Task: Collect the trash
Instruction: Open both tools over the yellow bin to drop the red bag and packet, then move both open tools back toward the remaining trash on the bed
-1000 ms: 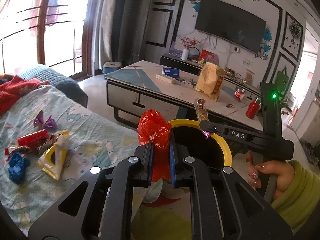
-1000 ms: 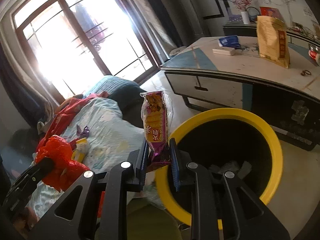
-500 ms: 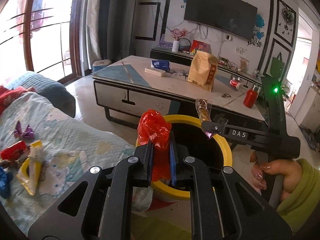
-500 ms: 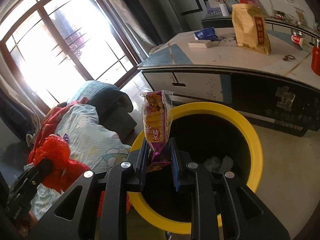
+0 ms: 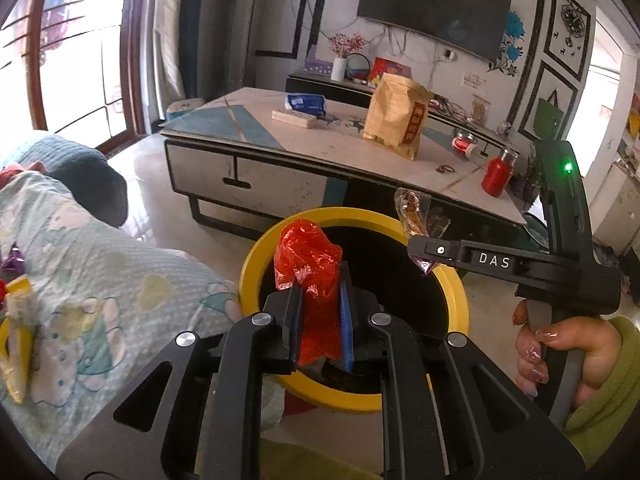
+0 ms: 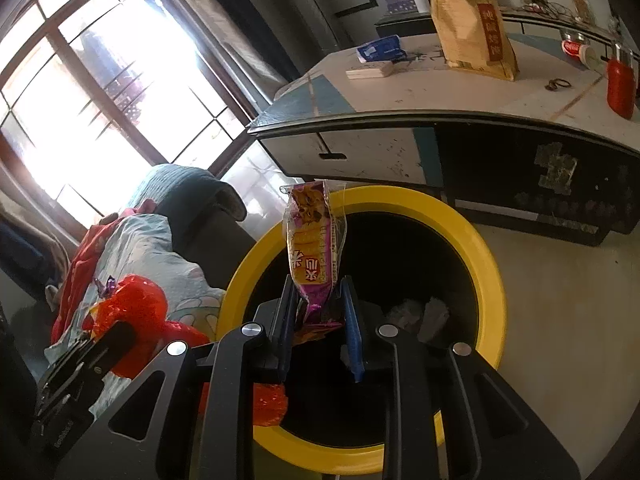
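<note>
My left gripper [image 5: 320,280] is shut on a crumpled red plastic wrapper [image 5: 306,256], held upright over the near left rim of a yellow-rimmed black bin [image 5: 256,256]. My right gripper [image 6: 318,292] is shut on the lower end of a purple and yellow snack wrapper [image 6: 310,240], which stands up over the bin [image 6: 492,264] opening. In the left wrist view the right gripper [image 5: 420,254] shows side-on over the bin's far right rim, with the snack wrapper [image 5: 412,212] sticking up. The red wrapper [image 6: 136,304] shows at lower left in the right wrist view.
Pale crumpled trash [image 6: 420,312] lies inside the bin. A low coffee table [image 5: 256,120] stands just behind it with a brown paper bag [image 5: 396,120] and a red bottle [image 5: 496,176]. A covered sofa [image 5: 120,280] with loose wrappers [image 5: 16,320] is at left. A hand [image 5: 560,344] grips the right handle.
Both grippers have come forward and down over the bin, which now looks larger and closer. The wrappers on the sofa have slid toward the left edge. Both wrappers stay gripped.
</note>
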The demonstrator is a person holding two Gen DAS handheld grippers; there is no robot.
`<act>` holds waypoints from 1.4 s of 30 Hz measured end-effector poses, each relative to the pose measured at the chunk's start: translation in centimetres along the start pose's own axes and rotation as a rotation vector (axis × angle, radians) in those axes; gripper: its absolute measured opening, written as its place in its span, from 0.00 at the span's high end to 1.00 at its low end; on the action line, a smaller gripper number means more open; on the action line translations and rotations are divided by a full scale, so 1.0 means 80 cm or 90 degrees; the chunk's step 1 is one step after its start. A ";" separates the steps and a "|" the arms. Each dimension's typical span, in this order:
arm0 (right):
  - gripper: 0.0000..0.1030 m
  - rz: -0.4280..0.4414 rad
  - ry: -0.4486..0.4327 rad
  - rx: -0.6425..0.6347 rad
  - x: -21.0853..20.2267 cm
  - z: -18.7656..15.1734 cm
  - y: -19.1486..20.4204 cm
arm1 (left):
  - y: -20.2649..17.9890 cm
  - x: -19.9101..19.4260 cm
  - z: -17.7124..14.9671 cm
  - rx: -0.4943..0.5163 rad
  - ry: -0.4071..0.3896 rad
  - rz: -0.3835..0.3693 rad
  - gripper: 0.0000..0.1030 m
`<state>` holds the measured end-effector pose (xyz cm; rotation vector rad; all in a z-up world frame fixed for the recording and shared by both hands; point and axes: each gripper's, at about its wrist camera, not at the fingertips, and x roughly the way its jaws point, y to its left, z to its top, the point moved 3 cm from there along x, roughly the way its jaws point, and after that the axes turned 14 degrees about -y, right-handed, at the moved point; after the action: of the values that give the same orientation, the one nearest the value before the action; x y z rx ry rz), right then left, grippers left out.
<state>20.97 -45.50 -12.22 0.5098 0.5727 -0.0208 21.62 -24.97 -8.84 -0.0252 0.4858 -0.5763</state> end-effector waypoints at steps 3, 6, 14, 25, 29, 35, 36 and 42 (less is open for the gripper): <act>0.78 -0.003 0.002 0.005 0.001 0.000 -0.007 | -0.005 0.013 -0.001 0.001 0.013 -0.014 0.91; 0.78 -0.013 0.004 0.011 0.001 0.000 -0.013 | -0.009 0.023 -0.002 0.007 0.024 -0.024 0.83; 0.59 -0.038 -0.018 0.005 -0.005 0.005 -0.018 | -0.008 0.020 -0.002 -0.011 0.020 -0.014 0.42; 0.39 -0.045 -0.059 -0.028 -0.019 0.014 -0.002 | 0.005 -0.022 0.007 -0.027 -0.031 0.027 0.11; 0.37 -0.034 -0.069 -0.039 -0.025 0.015 0.012 | 0.010 -0.041 0.008 -0.023 -0.049 0.044 0.11; 0.36 -0.014 -0.077 -0.063 -0.033 0.014 0.038 | 0.024 -0.068 0.012 -0.026 -0.077 0.073 0.11; 0.36 -0.010 -0.079 -0.067 -0.035 0.014 0.043 | 0.028 -0.075 0.013 -0.025 -0.084 0.080 0.11; 0.31 0.014 -0.092 -0.091 -0.047 0.016 0.070 | 0.049 -0.113 0.022 -0.043 -0.129 0.124 0.11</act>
<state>19.35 -41.62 -6.78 0.3724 0.4228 0.0044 17.89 -17.10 -3.95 -0.0980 0.3065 -0.3615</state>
